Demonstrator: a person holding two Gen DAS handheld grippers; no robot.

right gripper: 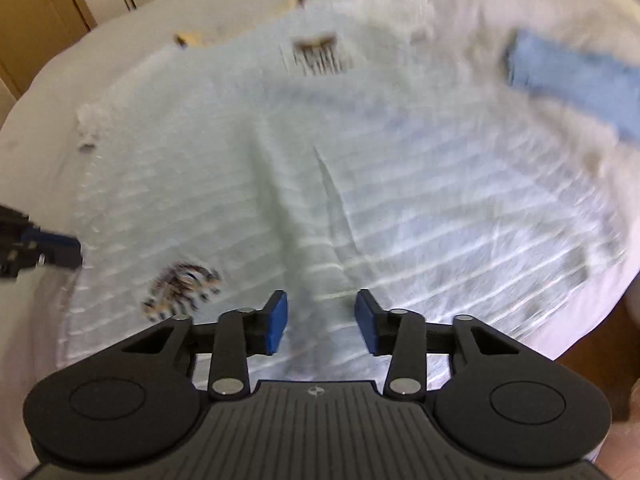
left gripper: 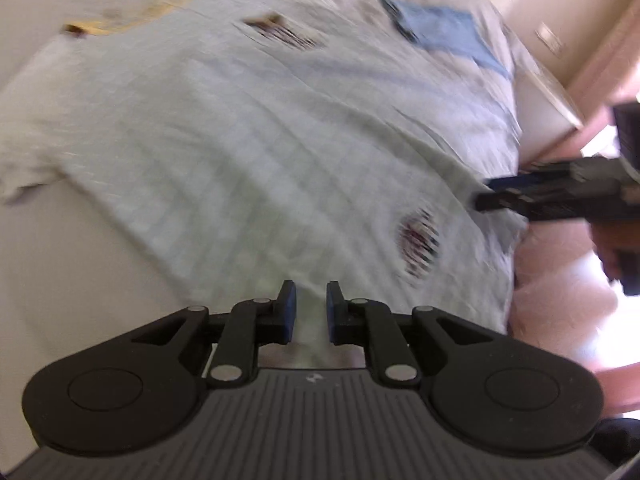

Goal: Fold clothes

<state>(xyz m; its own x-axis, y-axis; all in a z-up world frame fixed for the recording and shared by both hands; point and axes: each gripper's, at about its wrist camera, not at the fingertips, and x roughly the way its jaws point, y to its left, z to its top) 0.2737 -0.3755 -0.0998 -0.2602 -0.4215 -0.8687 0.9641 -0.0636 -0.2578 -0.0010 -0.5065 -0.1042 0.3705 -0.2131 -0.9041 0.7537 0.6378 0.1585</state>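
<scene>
A pale checked shirt (left gripper: 248, 136) (right gripper: 320, 160) lies spread on a white bed (left gripper: 72, 272), blurred by motion. It has a yellow collar (left gripper: 160, 8) at the far end and a dark printed patch (left gripper: 420, 244) (right gripper: 180, 288) near the hem. My left gripper (left gripper: 311, 308) is at the hem, its blue pads close together with a ridge of shirt cloth between them. It also shows as the left gripper (right gripper: 52, 250) at the shirt's left edge. My right gripper (right gripper: 322, 320) hovers open over the hem; the right gripper (left gripper: 516, 196) reaches the shirt's right edge.
A folded blue cloth (left gripper: 444, 28) (right gripper: 576, 76) lies on the bed beyond the shirt, to the right. The bed's edge (left gripper: 516, 280) drops off to a pinkish floor. A wooden door (right gripper: 40, 4) stands far back on the left.
</scene>
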